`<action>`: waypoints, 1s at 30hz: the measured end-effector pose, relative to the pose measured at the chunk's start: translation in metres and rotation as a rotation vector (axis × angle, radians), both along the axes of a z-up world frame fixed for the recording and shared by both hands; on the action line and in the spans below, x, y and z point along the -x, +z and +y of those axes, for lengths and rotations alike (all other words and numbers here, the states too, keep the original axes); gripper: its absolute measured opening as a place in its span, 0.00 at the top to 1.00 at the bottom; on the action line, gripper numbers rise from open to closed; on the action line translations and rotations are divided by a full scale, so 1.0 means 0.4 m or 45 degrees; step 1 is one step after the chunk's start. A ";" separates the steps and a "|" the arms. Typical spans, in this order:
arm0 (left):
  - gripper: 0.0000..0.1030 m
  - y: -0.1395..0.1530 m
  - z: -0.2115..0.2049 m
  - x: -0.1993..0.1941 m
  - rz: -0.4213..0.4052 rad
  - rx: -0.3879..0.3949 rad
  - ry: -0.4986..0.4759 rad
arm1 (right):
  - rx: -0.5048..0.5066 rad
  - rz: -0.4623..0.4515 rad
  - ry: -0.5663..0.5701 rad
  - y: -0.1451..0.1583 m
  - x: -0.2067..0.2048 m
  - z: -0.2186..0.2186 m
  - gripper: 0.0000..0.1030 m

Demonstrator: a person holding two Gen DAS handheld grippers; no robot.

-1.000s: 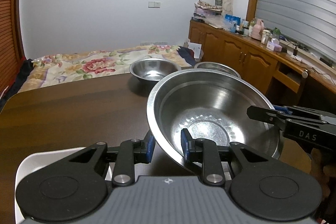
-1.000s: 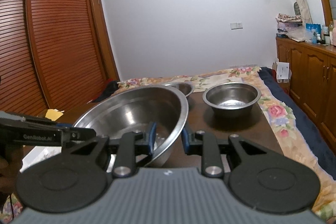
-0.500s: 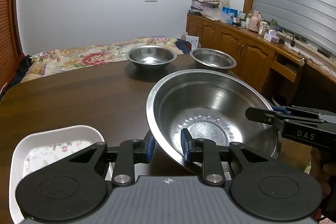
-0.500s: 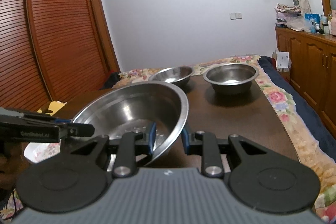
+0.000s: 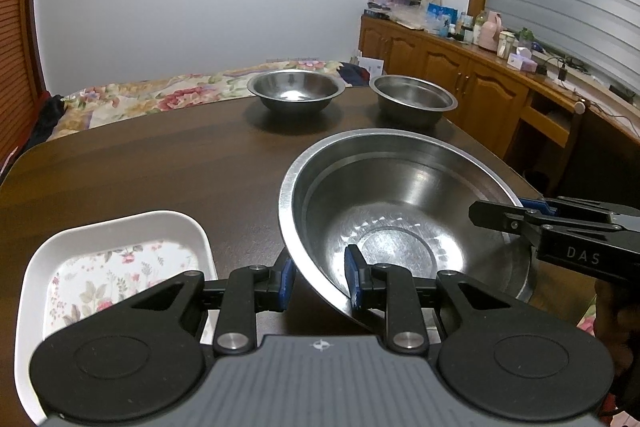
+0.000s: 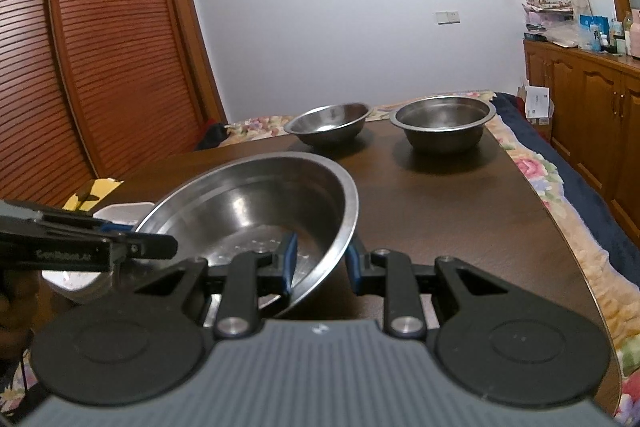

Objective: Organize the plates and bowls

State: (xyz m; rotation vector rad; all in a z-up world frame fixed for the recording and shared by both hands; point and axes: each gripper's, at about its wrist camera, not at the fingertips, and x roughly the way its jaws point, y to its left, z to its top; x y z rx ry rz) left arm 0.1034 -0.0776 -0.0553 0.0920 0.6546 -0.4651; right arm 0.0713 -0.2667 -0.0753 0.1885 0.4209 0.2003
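A large steel bowl [image 5: 404,211] is held above the dark wooden table [image 5: 168,171] by both grippers. My left gripper [image 5: 318,281] is shut on its near left rim. My right gripper [image 6: 320,261] is shut on its right rim, and it also shows in the left wrist view [image 5: 516,217]. The bowl also shows in the right wrist view [image 6: 248,203]. Two smaller steel bowls stand at the table's far end, one to the left [image 5: 295,91] and one to the right [image 5: 412,100]. A white floral plate [image 5: 108,267] lies at the near left.
A floral bedspread [image 5: 152,97] lies beyond the table. Wooden cabinets [image 5: 460,75] with clutter run along the right wall. A louvred wooden wardrobe [image 6: 80,67] stands on the left. The table's right edge [image 6: 560,227] curves close by.
Both grippers have raised the large bowl and tilted the views downward. More of the table, the white plate and the two far bowls have come into view.
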 end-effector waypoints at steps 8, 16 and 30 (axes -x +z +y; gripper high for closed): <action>0.71 -0.003 -0.003 0.000 0.003 -0.005 -0.015 | -0.008 0.013 -0.006 0.003 0.007 -0.007 0.73; 0.70 -0.004 -0.002 -0.005 0.006 -0.005 -0.018 | -0.021 0.023 -0.005 0.003 0.009 -0.007 0.73; 0.35 0.020 0.011 -0.001 -0.058 0.022 0.003 | 0.020 0.002 -0.014 0.019 0.008 -0.002 0.57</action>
